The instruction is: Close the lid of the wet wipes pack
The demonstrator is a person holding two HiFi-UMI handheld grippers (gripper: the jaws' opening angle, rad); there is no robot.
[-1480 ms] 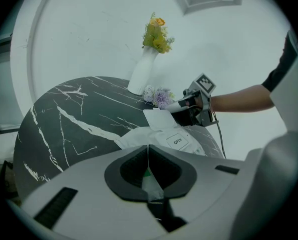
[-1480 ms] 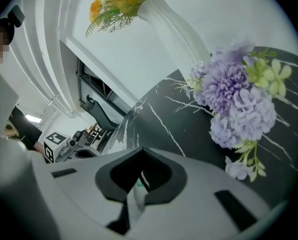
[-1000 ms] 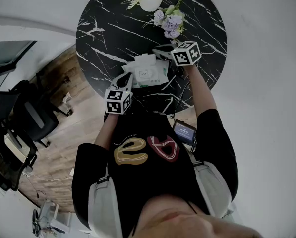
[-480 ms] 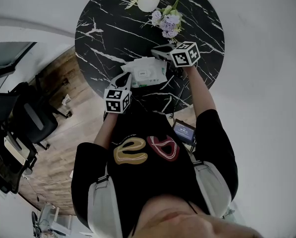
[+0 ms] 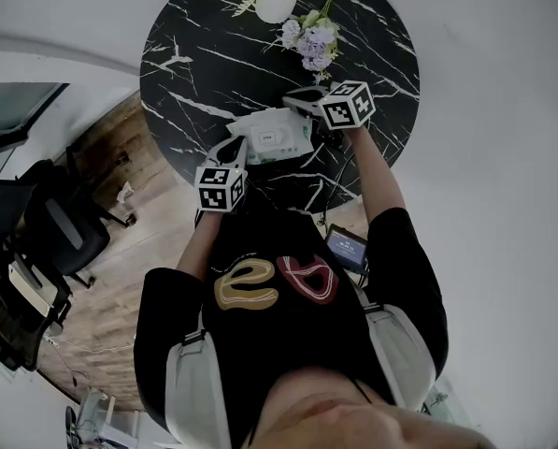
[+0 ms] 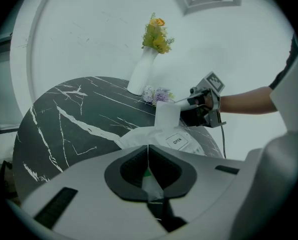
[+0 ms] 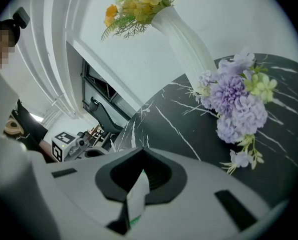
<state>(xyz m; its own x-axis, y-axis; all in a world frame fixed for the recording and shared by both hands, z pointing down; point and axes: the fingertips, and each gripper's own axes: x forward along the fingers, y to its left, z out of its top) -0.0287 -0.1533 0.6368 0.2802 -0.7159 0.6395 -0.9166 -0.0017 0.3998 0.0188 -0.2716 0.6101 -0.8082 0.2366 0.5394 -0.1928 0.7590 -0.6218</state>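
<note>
Surface [image 5: 213,36] of black marble, round, with wet wipes pack [image 5: 274,137] lying near its front edge. Left tool [image 6: 148,156] clamped on pack's near seam; right tool [image 7: 140,174] pinching lid [image 6: 167,115]. Shown only by left gripper view: lid standing upright, white, above pack's top.

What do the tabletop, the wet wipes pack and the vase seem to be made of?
The tabletop looks like smooth black marble or a marble-look slab, going by its white veins. The wet wipes pack seems to be soft white plastic film, since it is creased; its lid is a thin flexible flap. The vase is white and ribbed, probably ceramic, perhaps plastic.
</note>
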